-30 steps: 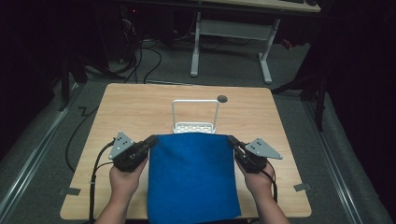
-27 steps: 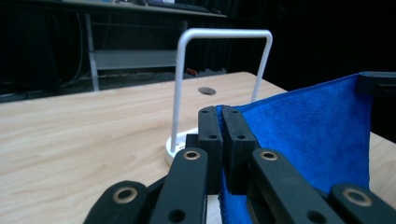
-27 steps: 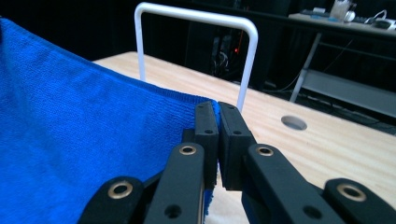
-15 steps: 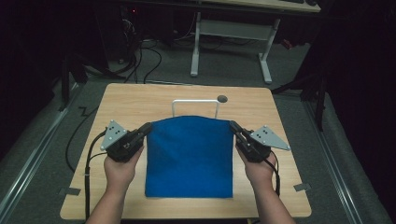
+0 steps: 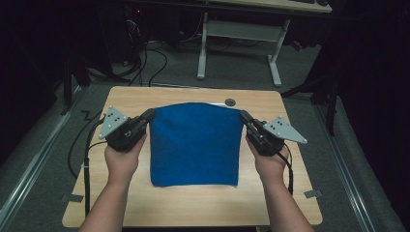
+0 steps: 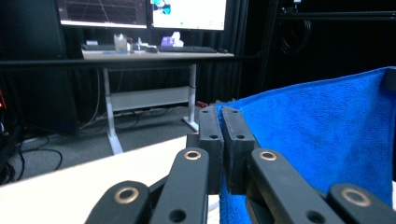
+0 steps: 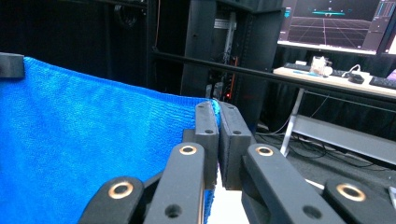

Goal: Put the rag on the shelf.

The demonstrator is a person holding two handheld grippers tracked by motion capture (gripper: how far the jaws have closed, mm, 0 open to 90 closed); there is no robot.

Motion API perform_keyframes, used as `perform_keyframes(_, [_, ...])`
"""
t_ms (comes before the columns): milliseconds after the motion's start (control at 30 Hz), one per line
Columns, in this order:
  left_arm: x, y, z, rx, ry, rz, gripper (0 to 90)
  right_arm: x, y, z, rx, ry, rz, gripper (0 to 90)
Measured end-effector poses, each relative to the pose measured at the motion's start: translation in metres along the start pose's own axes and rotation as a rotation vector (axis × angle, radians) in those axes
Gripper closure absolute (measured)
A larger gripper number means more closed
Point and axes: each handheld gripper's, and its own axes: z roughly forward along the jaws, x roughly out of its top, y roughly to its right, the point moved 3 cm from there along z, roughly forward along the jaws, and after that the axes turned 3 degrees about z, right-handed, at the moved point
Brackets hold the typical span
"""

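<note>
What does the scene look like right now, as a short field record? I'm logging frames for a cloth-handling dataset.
setting: wooden table, dark room
item: blue cloth
cloth state: held up by its two far corners, spread between the grippers, near edge on the table
left gripper: shut on the cloth's left corner
right gripper: shut on the cloth's right corner
background: desk with monitors and a keyboard

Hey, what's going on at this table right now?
A person holds a blue microfibre cloth stretched between two handheld grippers above a light wooden table. The left gripper and the right gripper each have their jaws shut on a top corner. The cloth's lower edge rests near the table's front.
</note>
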Motion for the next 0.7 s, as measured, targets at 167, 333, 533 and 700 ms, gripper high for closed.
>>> perform_keyframes(167, [0.013,-0.003,0.007,0.004,0.010,0.020,88.1,0.012,0.008,0.003,-0.015,0.023,0.003,88.5])
perform_keyframes(333, [0.023,-0.005,0.022,0.008,-0.002,0.060,88.1,0.022,0.016,0.007,-0.016,0.040,0.016,88.5])
perform_keyframes(533, [0.035,-0.011,0.042,0.033,-0.002,0.089,88.1,0.035,0.029,0.018,-0.033,0.050,0.026,88.6])
perform_keyframes(700, [0.040,-0.021,0.056,0.057,-0.001,0.085,88.1,0.042,0.040,0.027,-0.043,0.058,0.052,88.5])
